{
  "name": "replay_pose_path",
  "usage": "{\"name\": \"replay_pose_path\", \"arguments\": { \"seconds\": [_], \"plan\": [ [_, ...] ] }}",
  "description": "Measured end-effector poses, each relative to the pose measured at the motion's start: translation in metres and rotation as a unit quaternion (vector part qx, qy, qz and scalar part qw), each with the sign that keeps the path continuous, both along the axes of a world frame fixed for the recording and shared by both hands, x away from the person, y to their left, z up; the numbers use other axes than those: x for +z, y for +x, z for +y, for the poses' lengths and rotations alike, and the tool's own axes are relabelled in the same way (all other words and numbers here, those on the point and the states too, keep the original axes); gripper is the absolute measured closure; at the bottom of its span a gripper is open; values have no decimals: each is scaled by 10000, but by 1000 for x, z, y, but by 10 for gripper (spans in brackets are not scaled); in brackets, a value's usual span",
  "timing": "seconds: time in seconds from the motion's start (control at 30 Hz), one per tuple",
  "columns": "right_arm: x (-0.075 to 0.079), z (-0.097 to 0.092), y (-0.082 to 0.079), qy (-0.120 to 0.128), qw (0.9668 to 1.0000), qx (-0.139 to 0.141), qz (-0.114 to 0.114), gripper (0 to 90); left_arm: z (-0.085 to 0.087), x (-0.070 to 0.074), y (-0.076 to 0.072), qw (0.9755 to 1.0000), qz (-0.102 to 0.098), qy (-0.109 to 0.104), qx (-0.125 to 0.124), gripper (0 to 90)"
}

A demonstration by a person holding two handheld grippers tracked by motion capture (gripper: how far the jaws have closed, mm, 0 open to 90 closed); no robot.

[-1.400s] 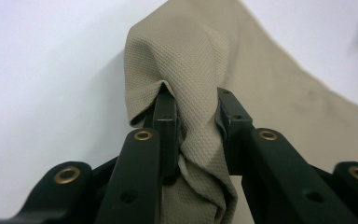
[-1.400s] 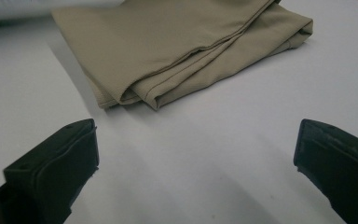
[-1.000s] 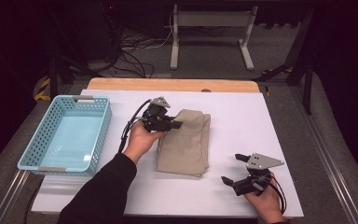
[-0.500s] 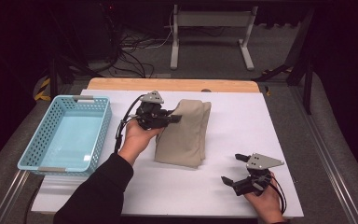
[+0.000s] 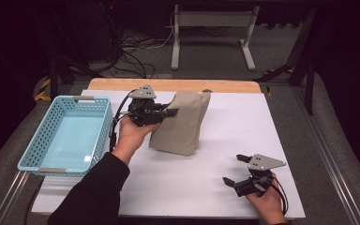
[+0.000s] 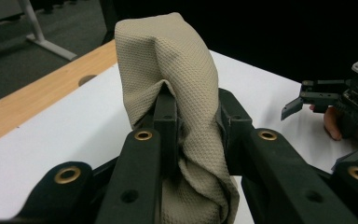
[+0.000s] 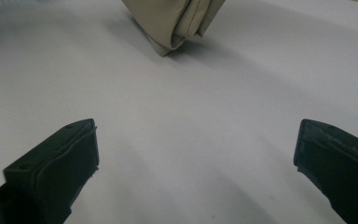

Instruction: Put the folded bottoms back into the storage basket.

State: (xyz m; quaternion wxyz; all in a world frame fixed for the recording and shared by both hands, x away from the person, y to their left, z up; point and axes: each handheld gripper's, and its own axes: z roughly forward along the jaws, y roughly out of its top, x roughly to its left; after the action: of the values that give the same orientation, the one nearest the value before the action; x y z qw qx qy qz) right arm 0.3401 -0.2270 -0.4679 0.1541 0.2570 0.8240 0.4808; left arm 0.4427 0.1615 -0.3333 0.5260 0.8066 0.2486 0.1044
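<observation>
Left hand-held gripper [image 5: 166, 112] clenched on folded beige woven cloth [image 5: 180, 124], lifted left-centre over white bench [image 5: 225, 154]. Right hand-held gripper [image 5: 234, 169] spread wide, empty, near right. Next, probably: carry left into light-blue perforated plastic basket [image 5: 40, 140].

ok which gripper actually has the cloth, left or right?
The left gripper: its fingers pinch the folded beige cloth by the basket. The right gripper sits open near the table's front edge, apart from it.
</observation>
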Motion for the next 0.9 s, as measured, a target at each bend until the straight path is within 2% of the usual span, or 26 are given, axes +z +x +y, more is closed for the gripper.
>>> {"name": "replay_pose_path", "arguments": {
  "seconds": [0.43, 0.77, 0.9],
  "plan": [
    [0, 0, 0, -6, 10000, -10, -9, 5, 19, 13, -5, 9997, -145, -140, 114, 740],
    [0, 0, 0, -10, 10000, -9, -13, 5, 36, 23, -11, 9992, -314, -157, 202, 740],
    [0, 0, 0, -12, 10000, -12, -12, 5, 42, 26, -14, 9990, -321, -193, 234, 740]
  ]
}}
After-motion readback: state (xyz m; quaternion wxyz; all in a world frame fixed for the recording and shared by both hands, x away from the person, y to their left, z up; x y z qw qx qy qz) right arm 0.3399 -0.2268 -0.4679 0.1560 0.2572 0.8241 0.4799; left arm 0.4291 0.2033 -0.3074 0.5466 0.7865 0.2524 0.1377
